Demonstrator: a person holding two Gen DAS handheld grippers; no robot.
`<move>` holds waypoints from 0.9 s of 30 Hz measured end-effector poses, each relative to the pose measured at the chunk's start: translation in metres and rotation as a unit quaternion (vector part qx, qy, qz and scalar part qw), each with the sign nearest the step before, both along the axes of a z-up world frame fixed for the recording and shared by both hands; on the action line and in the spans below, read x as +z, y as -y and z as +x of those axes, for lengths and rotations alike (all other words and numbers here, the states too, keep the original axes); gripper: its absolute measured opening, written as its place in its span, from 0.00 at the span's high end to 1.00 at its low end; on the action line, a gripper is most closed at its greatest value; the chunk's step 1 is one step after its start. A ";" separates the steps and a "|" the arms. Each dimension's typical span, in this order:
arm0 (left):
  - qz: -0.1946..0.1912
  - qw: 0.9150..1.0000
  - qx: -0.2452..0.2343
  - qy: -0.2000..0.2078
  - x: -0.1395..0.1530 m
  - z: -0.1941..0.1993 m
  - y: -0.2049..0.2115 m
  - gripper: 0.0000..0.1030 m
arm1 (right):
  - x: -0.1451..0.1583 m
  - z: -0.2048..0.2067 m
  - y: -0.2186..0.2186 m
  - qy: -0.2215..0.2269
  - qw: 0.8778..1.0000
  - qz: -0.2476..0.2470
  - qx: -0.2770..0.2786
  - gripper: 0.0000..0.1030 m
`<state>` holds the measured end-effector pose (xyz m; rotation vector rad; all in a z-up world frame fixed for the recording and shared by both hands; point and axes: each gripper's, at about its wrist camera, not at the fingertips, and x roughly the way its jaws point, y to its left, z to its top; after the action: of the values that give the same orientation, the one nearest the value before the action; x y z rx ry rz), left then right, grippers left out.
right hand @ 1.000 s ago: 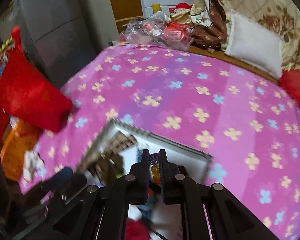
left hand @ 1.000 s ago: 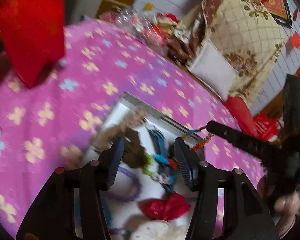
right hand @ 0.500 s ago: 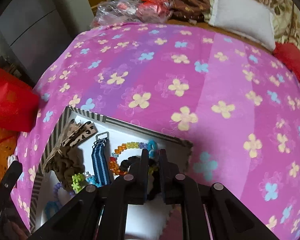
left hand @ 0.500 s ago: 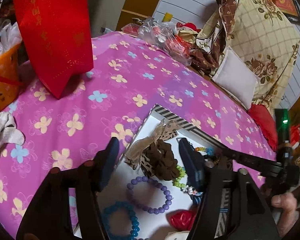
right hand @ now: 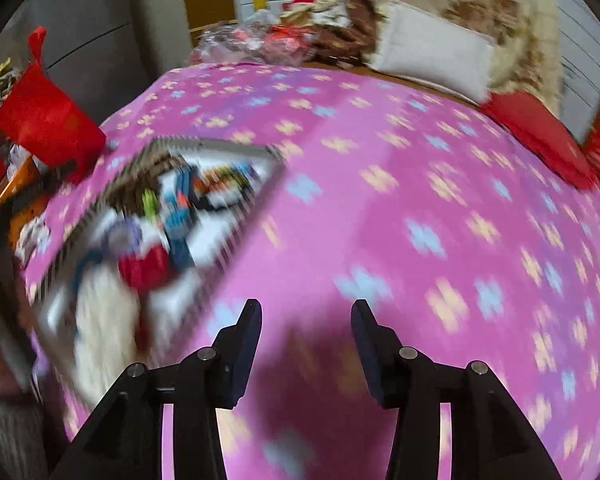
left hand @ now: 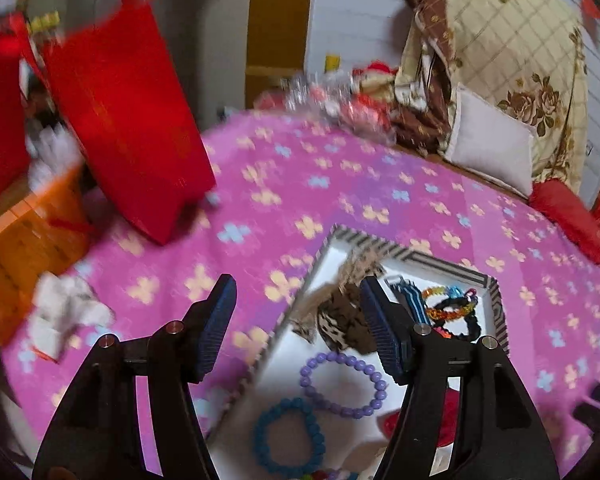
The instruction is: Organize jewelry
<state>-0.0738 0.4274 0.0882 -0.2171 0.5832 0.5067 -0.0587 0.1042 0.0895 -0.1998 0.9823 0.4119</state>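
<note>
Pink flowered bedspread [right hand: 380, 200] lies under your right tongs [right hand: 306, 312], just opening, empty. Your left tongs [left hand: 296, 292], widening, straddle the striped white jewelry box's [left hand: 496, 304] near-left rim, gripping nothing.

Striped-edged white tray [left hand: 496, 300] lies flat on the pink flowered bedspread [left hand: 300, 184]. Inside it, near end: blue bead bracelet [left hand: 288, 436] and purple bead bracelet [left hand: 342, 384], side by side. Far corner: multicoloured bead bracelet [left hand: 448, 312] overlapping a black band [left hand: 470, 326]. Striped strap [left hand: 412, 300] lies beside these.
</note>
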 end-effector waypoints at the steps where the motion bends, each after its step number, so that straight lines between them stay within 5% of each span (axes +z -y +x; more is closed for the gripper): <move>1: 0.026 1.000 0.006 0.012 0.004 -0.006 0.010 0.32 | 0.000 -0.010 0.017 0.000 1.000 0.004 -0.013 0.57; 3: 0.063 0.997 0.016 0.043 0.013 -0.017 0.028 0.20 | -0.002 -0.028 0.052 -0.008 0.999 0.014 -0.042 0.57; 8: 0.076 0.990 0.014 0.115 0.032 -0.058 0.075 0.16 | 0.001 -0.059 0.110 -0.009 0.995 0.040 -0.094 0.57; 11: 0.020 0.996 0.018 0.087 0.040 -0.083 0.093 0.01 | 0.006 -0.075 0.120 0.021 0.994 0.029 -0.102 0.57; 14: -0.034 0.994 -0.001 0.102 0.045 -0.120 0.109 0.01 | 0.011 -0.088 0.116 0.031 0.994 0.031 -0.101 0.57; 18: 0.002 0.996 -0.048 0.072 0.064 -0.139 0.145 0.01 | 0.020 -0.107 0.108 0.054 0.994 0.034 -0.088 0.57; 27: -0.014 0.992 -0.116 -0.038 0.060 -0.173 0.195 0.01 | 0.045 -0.153 0.093 0.097 0.992 0.038 -0.074 0.53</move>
<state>-0.2472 0.2323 0.1480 -0.1549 0.6818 0.2833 -0.2122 0.0115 0.1343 -0.0955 0.7840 0.2876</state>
